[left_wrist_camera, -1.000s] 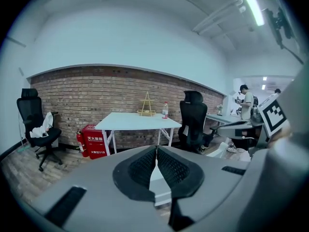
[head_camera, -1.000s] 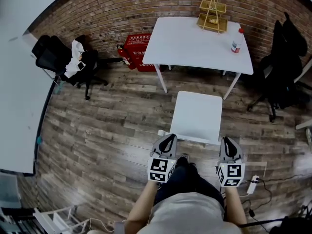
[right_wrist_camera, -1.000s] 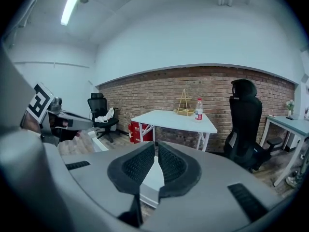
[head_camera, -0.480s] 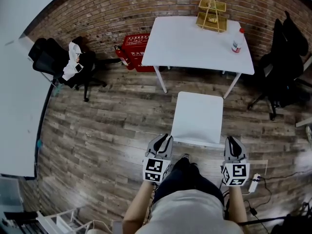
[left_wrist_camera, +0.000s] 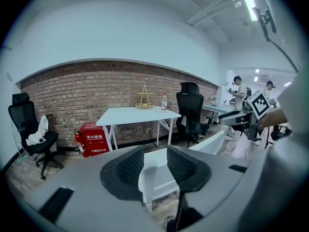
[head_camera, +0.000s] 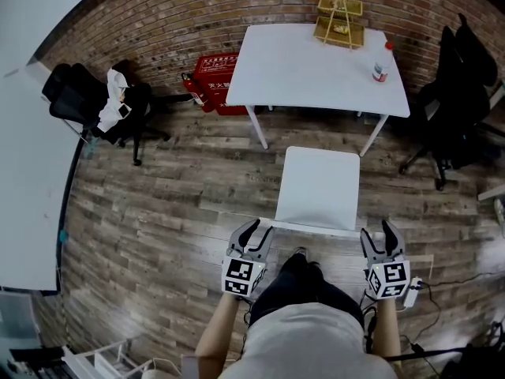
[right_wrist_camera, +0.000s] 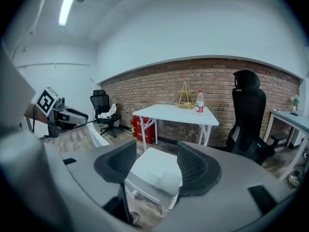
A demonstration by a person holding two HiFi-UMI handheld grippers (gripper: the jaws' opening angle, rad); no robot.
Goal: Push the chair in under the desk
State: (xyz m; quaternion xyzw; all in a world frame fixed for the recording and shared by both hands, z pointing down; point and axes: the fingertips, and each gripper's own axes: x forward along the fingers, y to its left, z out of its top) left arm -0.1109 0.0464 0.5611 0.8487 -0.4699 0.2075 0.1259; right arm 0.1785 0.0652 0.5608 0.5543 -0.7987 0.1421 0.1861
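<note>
My left gripper [head_camera: 260,227] has its jaws about half apart, and they have just been opening. In the left gripper view, the left corner of the backrest of the white chair [head_camera: 319,184] stands between the pads, but I judge that they do not press on it. My right gripper [head_camera: 377,231] stands wider. Its jaws have also just been opening, and the right corner of the backrest is between them, not clamped. So neither gripper has hold of anything. I think they are set one at each corner so that the push goes straight and the chair does not turn.

The chair stands at 12 o'clock from me, with its seat toward the desk [head_camera: 300,73]. The desk is farther away at 12 o'clock, against the brick wall. Bare floor shows between seat and desk, so the push is not yet done.

On the desk, a wire rack [head_camera: 339,14] stands at the far edge and a bottle [head_camera: 381,61] at 1 o'clock. I cannot read the bottle's red label. A red box [head_camera: 213,81] at 11 o'clock carries white characters too small for me, but in the left gripper view the figures "119" are readable. The cubes on the grippers bear only square black-and-white codes.
</note>
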